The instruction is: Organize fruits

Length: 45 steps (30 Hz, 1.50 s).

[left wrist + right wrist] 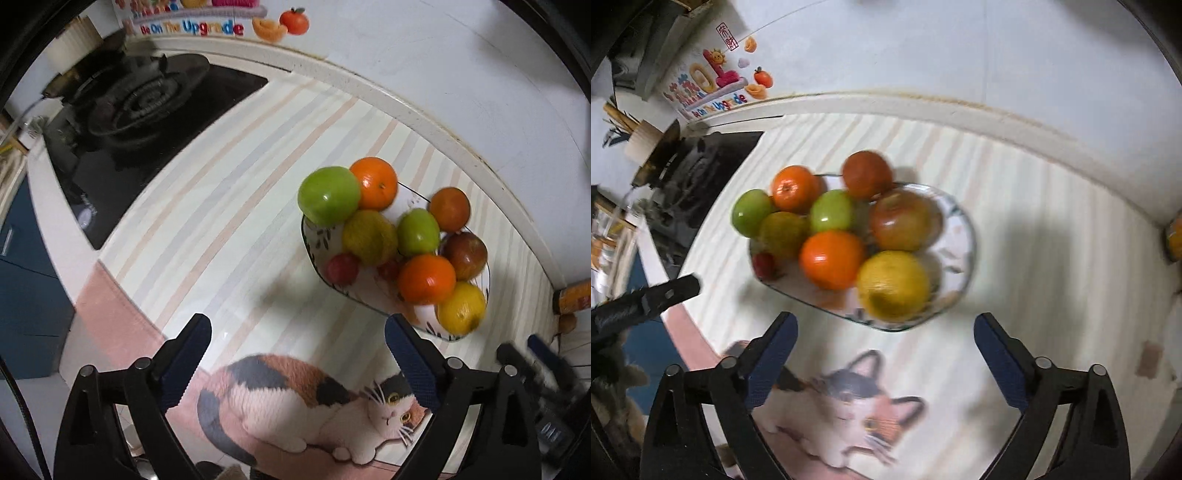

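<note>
A patterned oval plate on the striped mat holds several fruits: green apples, oranges, a yellow lemon, a red-brown apple and a small red fruit. My left gripper is open and empty, hovering near and left of the plate. My right gripper is open and empty, just in front of the plate near the lemon. Each gripper shows at the other view's edge.
A black gas stove sits at the left on the counter. The mat has a cat picture at the near edge. The white wall runs behind. An orange object stands at the far right.
</note>
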Each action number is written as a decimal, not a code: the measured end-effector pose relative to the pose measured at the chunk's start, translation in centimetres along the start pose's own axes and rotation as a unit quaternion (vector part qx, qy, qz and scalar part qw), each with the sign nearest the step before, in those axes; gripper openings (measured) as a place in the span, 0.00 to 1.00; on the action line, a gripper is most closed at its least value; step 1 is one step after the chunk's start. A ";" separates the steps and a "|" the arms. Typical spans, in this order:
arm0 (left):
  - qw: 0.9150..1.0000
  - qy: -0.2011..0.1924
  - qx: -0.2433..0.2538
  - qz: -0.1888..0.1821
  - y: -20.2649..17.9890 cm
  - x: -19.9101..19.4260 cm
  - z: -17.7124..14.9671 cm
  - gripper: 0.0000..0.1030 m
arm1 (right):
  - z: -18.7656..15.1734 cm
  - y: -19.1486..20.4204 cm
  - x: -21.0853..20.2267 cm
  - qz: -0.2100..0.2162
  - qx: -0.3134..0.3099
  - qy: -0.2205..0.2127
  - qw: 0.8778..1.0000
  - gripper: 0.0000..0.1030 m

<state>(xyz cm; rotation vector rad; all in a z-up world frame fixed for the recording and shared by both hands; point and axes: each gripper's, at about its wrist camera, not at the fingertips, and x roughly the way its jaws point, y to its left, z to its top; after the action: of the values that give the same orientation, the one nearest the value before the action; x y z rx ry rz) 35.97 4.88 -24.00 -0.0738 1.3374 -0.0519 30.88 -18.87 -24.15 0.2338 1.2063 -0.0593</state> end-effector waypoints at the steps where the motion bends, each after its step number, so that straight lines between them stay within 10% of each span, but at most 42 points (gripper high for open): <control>1: 1.000 -0.007 0.000 0.003 -0.4 -0.5 -0.7 0.94 | 0.0 -0.4 -0.6 -0.006 -0.007 -0.004 1.000 0.96; 17: 0.993 -0.107 -0.028 0.044 -6.8 -10.3 -6.9 0.94 | -1.4 -3.0 -10.5 0.004 -0.083 -0.070 0.994 0.96; 45: 0.966 -0.256 0.009 0.026 -8.2 -30.0 -23.7 0.94 | -17.0 -2.3 -37.1 0.019 -0.111 -0.212 0.971 0.97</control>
<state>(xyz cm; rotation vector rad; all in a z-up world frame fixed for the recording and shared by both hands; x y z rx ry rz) 6.07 -1.45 0.32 -0.0328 0.8204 0.0004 1.61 -20.44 4.30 0.0419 0.7729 0.0582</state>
